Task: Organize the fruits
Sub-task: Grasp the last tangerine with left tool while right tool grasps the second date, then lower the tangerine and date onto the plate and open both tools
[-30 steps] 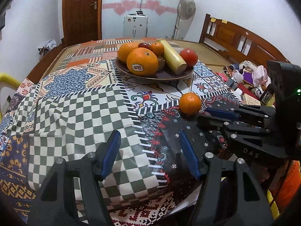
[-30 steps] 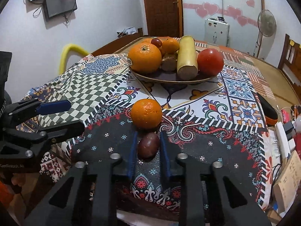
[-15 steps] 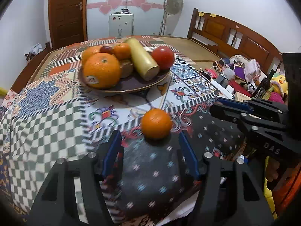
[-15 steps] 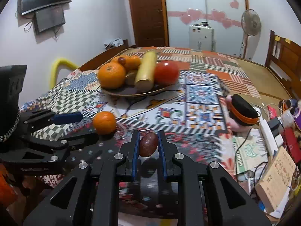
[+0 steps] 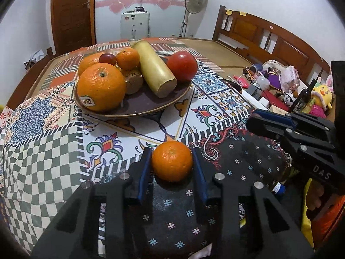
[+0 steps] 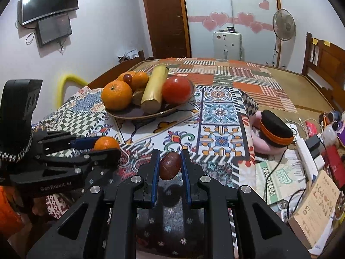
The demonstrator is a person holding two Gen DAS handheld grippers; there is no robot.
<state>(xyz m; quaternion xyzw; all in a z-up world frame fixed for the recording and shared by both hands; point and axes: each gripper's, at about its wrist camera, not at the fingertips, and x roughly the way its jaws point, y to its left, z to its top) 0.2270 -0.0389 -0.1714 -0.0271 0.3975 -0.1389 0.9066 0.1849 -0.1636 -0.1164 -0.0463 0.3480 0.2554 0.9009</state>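
Note:
A small orange point(image 5: 171, 160) rests on the dark flowered part of the tablecloth, between the blue pads of my left gripper point(image 5: 171, 151). Its jaws are closing, and both pads lie against the orange's sides. From the right wrist view the same orange point(image 6: 106, 142) shows between the left gripper's point(image 6: 106, 147) fingers. My right gripper point(image 6: 170, 152) is shut on a dark brown-red oval fruit point(image 6: 170, 165), held a little above the cloth. Farther back, a brown plate point(image 5: 133, 114) carries a large orange point(image 5: 101, 86), a yellow cylinder-shaped fruit point(image 5: 153, 69), a red round fruit point(image 5: 182, 65) and smaller fruits.
The right gripper point(image 5: 250, 122) reaches in from the right of the left wrist view. At the table's right edge lie a pink plush with a black-and-orange cap point(image 6: 276, 129), a power strip, cables and books point(image 6: 314, 211). Patterned cloth lies bare between the plate and the grippers.
My left gripper has moved up to the small orange and its jaws have narrowed around it. My right gripper has lifted the dark fruit off the cloth and swung rightwards.

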